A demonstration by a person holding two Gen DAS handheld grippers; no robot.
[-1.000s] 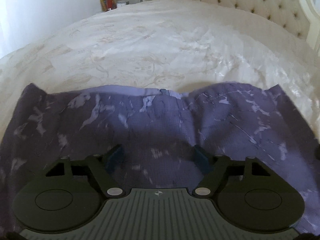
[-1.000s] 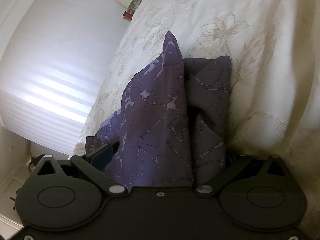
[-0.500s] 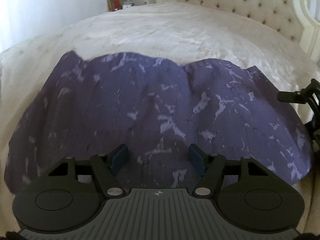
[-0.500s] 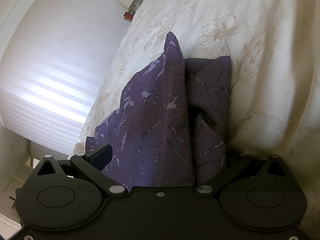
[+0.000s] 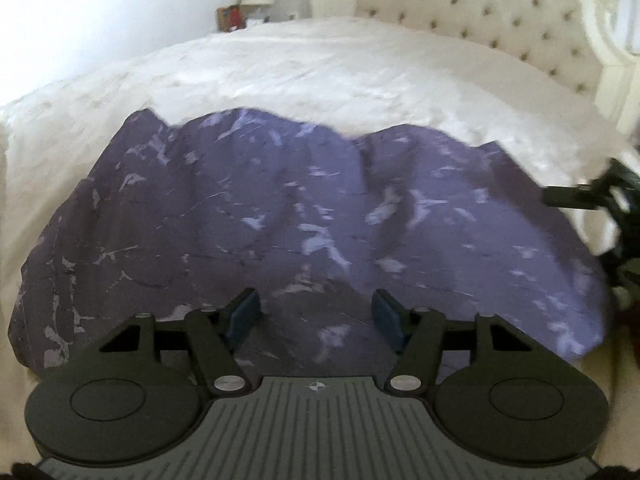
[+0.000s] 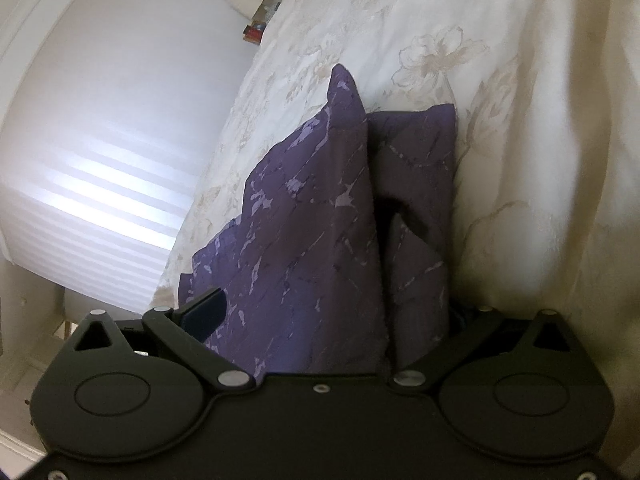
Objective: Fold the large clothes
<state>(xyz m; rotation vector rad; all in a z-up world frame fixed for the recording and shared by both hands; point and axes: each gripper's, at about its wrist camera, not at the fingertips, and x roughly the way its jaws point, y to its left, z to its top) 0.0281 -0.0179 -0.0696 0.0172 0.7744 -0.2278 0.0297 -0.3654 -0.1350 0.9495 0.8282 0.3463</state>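
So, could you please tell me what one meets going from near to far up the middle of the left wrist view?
Left claw → purple patterned garment → white bedspread → tufted headboard.

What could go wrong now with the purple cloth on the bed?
The left gripper is closing above the purple garment, which lies rumpled on the bedspread; it might pinch only one layer. Cloth bunches between the right gripper's fingers, one fingertip hidden, so a pull could drag the fold askew.
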